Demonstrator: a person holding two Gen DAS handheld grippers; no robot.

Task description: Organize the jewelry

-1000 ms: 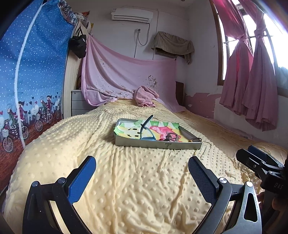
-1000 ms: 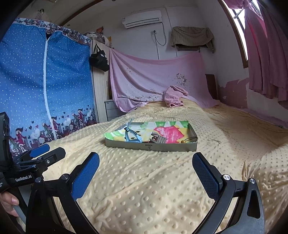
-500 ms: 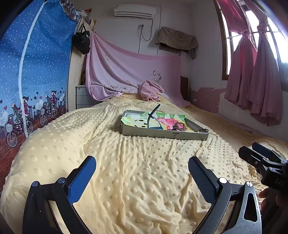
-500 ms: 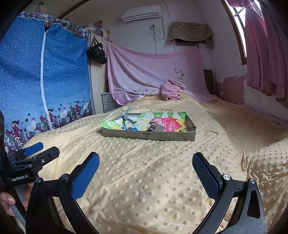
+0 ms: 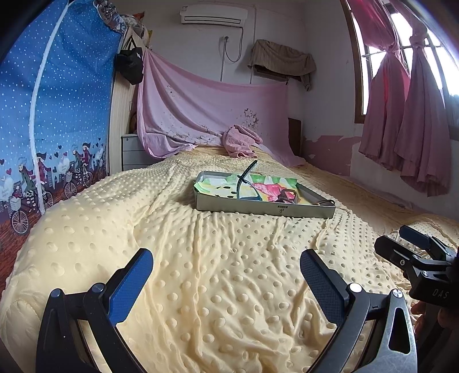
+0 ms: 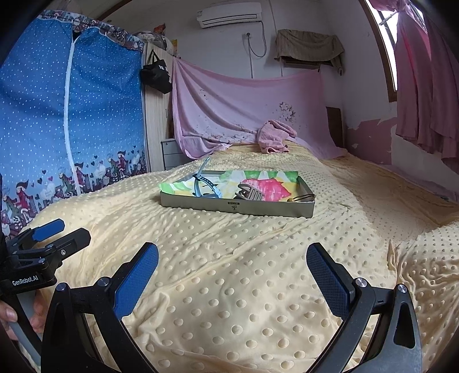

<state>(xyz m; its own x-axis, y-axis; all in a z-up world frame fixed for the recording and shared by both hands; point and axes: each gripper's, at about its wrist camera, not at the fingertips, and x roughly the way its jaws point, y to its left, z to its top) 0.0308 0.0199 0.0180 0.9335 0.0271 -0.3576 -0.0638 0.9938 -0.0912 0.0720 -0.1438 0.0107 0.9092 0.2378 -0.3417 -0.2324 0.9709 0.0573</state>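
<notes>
Change since earlier: both cameras sit lower and nearer the tray than a second ago, so the tray shows higher and larger in each view; nothing inside the tray has shifted

Left gripper (image 5: 226, 284): jaws spread wide with nothing between them; blue pads (image 5: 130, 284) hover over the dotted yellow blanket (image 5: 218, 258), well short of the tray; seen also from the right wrist view at the left edge (image 6: 47, 239), gripped by a hand (image 6: 11, 318)

Right gripper (image 6: 233, 284): jaws likewise wide and empty, above the blanket and well short of the tray; its black body appears at the right edge of the left wrist view (image 5: 416, 252)

Tray (image 5: 258, 205): shallow grey metal box lying flat on the bed, ahead of both grippers; lined with a bright patterned paper (image 6: 264, 179) in green, yellow and pink

Jewelry: a blue headband (image 6: 205, 183) stands on edge in the tray's left half, one end rising above the rim; a brown claw hair clip (image 6: 249, 192) lies near the middle; a thin dark hoop-like piece (image 6: 302, 197) rests in the front right corner, too small to name for certain

Surroundings: pink towel (image 5: 241, 142) bunched at the head of the bed; pink sheet (image 5: 206, 103) draped on the wall behind; blue dotted wardrobe cover (image 5: 57, 114) at left; pink curtains (image 5: 401, 114) at the window on the right; air conditioner (image 5: 213, 14) high on the wall
</notes>
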